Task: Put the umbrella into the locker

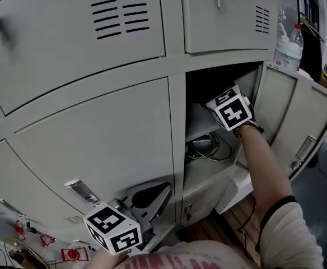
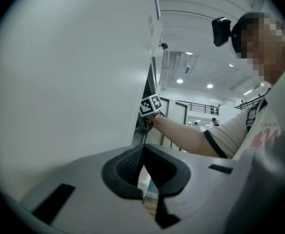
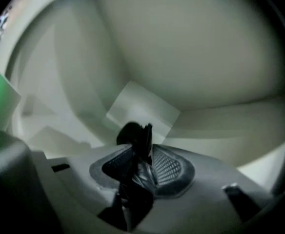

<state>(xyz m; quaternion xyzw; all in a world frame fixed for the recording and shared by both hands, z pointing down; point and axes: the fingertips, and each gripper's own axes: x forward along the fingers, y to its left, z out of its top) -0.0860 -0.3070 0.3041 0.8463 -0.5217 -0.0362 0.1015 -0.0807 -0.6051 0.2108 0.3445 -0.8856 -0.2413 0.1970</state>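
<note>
The task looks nearly done: the umbrella [image 3: 132,131], a dark folded bundle, is already inside the locker [image 1: 178,139], in the open compartment at the right centre of the head view, with pale inner walls all around it in the right gripper view. It is not yet let go; the right gripper [image 3: 140,150] has its jaws clenched on the black fabric. What is left, I judge, is to set it down, release it and draw the hand out past the open door [image 1: 289,122].

The right arm [image 1: 264,172] stretches up from the lower right into the compartment's mouth. The left gripper [image 2: 143,150] waits at the lower left, before a closed door, its jaws together on nothing
</note>
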